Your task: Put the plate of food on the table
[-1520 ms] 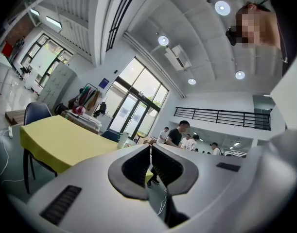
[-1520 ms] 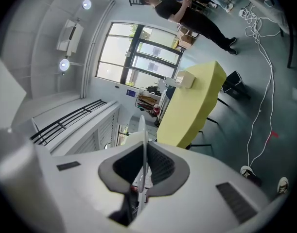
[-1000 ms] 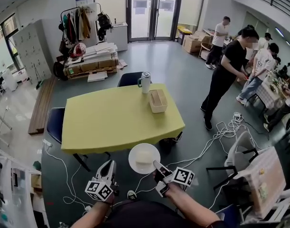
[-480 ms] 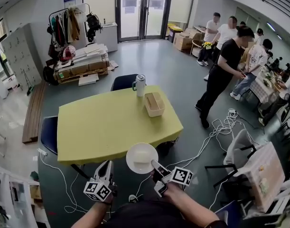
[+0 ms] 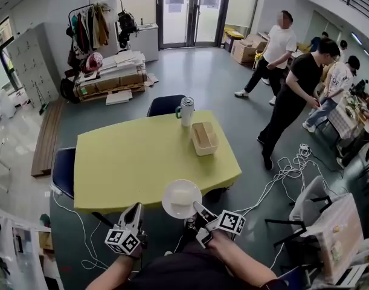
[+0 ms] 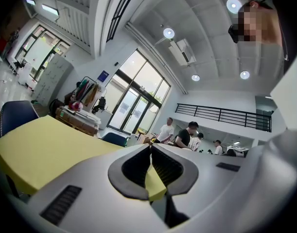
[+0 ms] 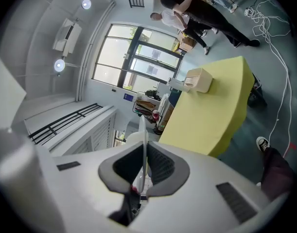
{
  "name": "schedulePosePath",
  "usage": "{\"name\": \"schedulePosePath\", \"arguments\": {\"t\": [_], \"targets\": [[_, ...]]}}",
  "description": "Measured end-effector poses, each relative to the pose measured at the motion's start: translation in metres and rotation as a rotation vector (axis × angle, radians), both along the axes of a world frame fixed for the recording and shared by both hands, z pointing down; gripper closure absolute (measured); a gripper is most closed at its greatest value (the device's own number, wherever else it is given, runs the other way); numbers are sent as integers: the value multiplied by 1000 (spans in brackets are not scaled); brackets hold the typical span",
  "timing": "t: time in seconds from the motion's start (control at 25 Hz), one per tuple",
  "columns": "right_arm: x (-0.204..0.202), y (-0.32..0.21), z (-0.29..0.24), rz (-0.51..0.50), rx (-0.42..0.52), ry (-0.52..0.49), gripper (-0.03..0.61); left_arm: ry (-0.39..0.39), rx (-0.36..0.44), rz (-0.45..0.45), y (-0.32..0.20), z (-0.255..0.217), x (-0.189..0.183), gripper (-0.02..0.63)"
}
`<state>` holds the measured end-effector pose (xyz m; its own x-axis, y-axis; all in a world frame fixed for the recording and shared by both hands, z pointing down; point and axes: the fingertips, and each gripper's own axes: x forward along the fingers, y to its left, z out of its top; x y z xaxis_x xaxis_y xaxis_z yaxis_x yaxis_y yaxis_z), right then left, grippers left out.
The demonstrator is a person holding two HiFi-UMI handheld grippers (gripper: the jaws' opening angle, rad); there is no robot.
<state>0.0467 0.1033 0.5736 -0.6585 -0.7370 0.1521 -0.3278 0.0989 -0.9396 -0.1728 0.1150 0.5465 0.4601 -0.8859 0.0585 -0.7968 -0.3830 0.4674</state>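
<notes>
A white plate (image 5: 182,199) with a pale slab of food hangs at the near edge of the yellow table (image 5: 136,156). My right gripper (image 5: 197,208) is shut on the plate's near right rim. In the right gripper view the plate's rim (image 7: 144,139) runs edge-on between the shut jaws of the right gripper (image 7: 144,155), with the table (image 7: 211,115) ahead. My left gripper (image 5: 135,209) is shut and holds nothing, level with the table's near edge, left of the plate. In the left gripper view the tips of the left gripper (image 6: 149,148) meet above the table (image 6: 41,144).
A beige box (image 5: 204,139) and a steel bottle (image 5: 186,111) stand at the table's far right. Blue chairs stand behind (image 5: 166,104) and left (image 5: 63,171) of it. White cables (image 5: 287,171) trail over the floor at right, where several people (image 5: 290,101) stand.
Both grippers and the plate have come closer to the table; the plate now overlaps its near edge. A person in white has walked into the far right.
</notes>
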Motion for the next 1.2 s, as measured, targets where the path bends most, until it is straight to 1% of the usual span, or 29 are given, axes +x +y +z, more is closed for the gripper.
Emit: {"name": "schedulePosePath", "arguments": {"t": [0.2,0.36,0.56,0.76,0.88,1.08,1.2], "targets": [[4,-60,4,-31,10,2,554,-8,7,-33,-50,-3,2,594],[5,-101,5,-53,-20,-19,554,-11,0,-64,-86,-5,6,594],[11,-150,5,-95,-33,-36,554,-20,-15,-115,-125,-6,14,594],[22,-196,10,-138,-27,-42,554,-38,-20,-161,-157,-5,26,594],[25,-220,9,-159,-39,-58,554,-58,-23,-184,-177,-6,29,594],[28,-257,14,-213,-35,-52,554,-85,-8,-247,-199,-13,28,597],[20,-277,13,-239,-27,-52,554,-88,-28,-278,-206,-9,21,597]]}}
